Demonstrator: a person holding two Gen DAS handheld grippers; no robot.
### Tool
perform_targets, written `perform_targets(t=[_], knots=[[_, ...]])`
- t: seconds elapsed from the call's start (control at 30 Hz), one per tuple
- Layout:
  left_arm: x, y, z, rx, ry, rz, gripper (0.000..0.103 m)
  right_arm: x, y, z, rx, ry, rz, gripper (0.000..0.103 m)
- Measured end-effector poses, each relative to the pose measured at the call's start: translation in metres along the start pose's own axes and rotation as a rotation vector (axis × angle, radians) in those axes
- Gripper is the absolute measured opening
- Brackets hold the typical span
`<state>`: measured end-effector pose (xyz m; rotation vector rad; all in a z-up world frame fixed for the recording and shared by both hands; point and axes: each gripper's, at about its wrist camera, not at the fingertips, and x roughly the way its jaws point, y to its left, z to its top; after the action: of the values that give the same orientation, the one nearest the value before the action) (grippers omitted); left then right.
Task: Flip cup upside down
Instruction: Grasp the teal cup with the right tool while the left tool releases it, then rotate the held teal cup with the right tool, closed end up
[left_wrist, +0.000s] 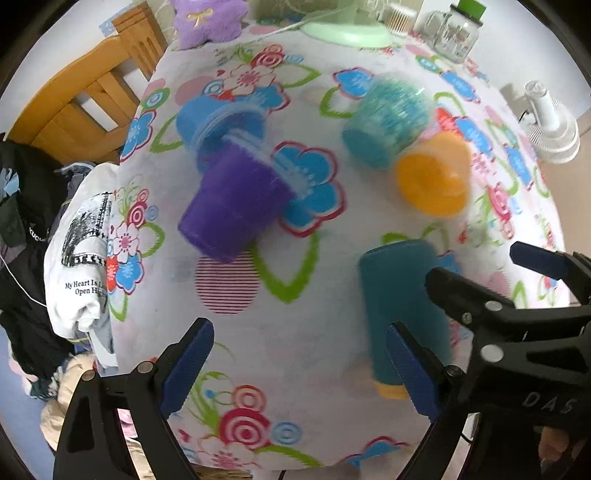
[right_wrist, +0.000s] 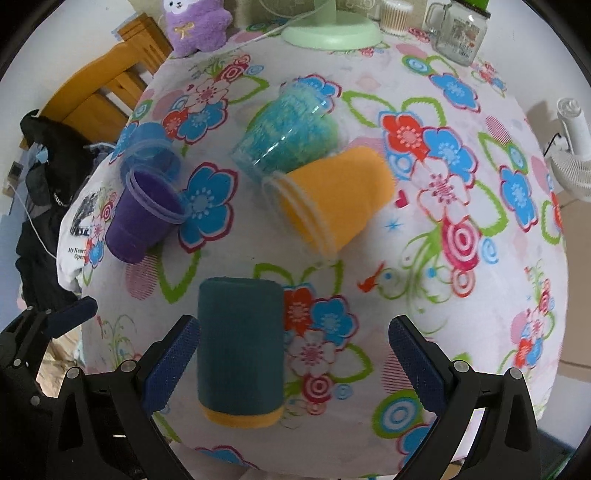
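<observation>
A dark teal cup with a yellow band at its near end (right_wrist: 240, 350) stands on the flowered tablecloth (right_wrist: 424, 258), just inside my right gripper's left finger. My right gripper (right_wrist: 291, 363) is open and empty. A purple cup (right_wrist: 144, 218), a yellow cup (right_wrist: 332, 199) and a clear cup with a teal lining (right_wrist: 288, 133) lie on their sides further back. In the left wrist view my left gripper (left_wrist: 299, 365) is open and empty, with the teal cup (left_wrist: 402, 310) by its right finger. The right gripper's fingers (left_wrist: 480, 295) reach in from the right.
At the table's far edge are a purple plush toy (right_wrist: 195, 26), a green fan base (right_wrist: 328, 33) and a glass jar mug (right_wrist: 458, 33). A wooden chair (right_wrist: 110, 85) with clothes (right_wrist: 48, 206) stands left. A small white fan (right_wrist: 572, 147) stands right.
</observation>
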<state>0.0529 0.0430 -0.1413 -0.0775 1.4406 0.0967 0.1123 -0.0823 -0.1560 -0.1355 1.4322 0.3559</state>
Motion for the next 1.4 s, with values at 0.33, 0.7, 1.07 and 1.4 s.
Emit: perform_targets(t=[0.33, 0.7, 1.07, 1.4], knots=[[0.032, 0.034, -0.004, 0.012, 0.055, 0.019, 0.095, 0.04, 0.03, 0.003, 0.006, 0.066, -0.009, 0.1], [0.049, 0.041, -0.002, 0.023, 0.075, 0.01, 0.095, 0.067, 0.048, 0.003, 0.002, 0.118, -0.027, 0.076], [0.036, 0.028, -0.005, 0.042, 0.059, 0.003, 0.095, 0.048, 0.043, -0.007, -0.03, 0.036, -0.01, 0.069], [-0.007, 0.002, 0.0, 0.05, -0.012, -0.025, 0.095, -0.019, 0.009, -0.019, -0.003, -0.089, -0.018, 0.069]])
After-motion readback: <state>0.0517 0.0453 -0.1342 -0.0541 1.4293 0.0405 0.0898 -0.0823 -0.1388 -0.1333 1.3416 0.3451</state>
